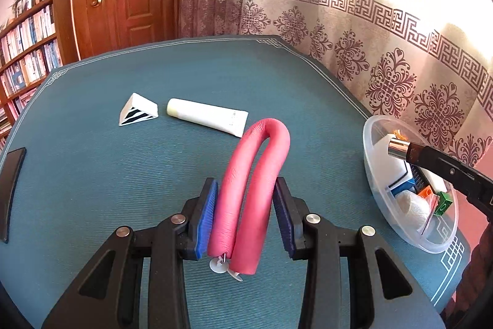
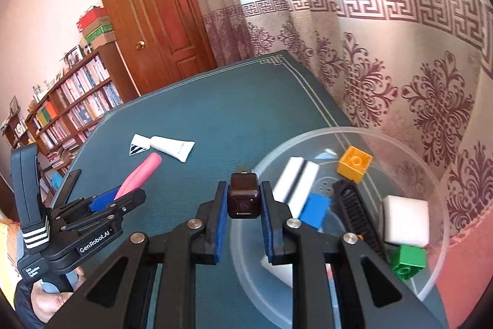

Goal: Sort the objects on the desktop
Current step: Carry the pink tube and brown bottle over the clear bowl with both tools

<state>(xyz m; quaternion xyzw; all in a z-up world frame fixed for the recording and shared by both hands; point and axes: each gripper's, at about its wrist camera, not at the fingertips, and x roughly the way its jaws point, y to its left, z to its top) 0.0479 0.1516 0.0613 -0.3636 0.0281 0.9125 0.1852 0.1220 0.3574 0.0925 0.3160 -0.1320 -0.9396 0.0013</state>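
Note:
My left gripper [image 1: 245, 205] is shut on a pink foam rod [image 1: 262, 150] bent into a U, held above the teal table mat [image 1: 123, 174]. The rod's plastic end caps hang below the pads. My right gripper [image 2: 244, 190] is shut on a dark brown lipstick case [image 2: 244, 196] at the near left rim of a clear plastic bowl [image 2: 323, 131]. In the left wrist view the case's metal end [image 1: 399, 147] juts over the bowl [image 1: 365, 144]. The right wrist view shows the left gripper [image 2: 104, 199] with the pink rod [image 2: 138, 174] at the left.
A white tube [image 1: 206, 114] and a striped triangular box [image 1: 137, 113] lie on the mat. The bowl holds an orange brick [image 2: 354, 164], a green brick [image 2: 408, 262], a white block [image 2: 406, 219], a blue block [image 2: 315, 210] and a black comb [image 2: 354, 205]. A dark flat slab [image 1: 10, 184] lies at the left edge.

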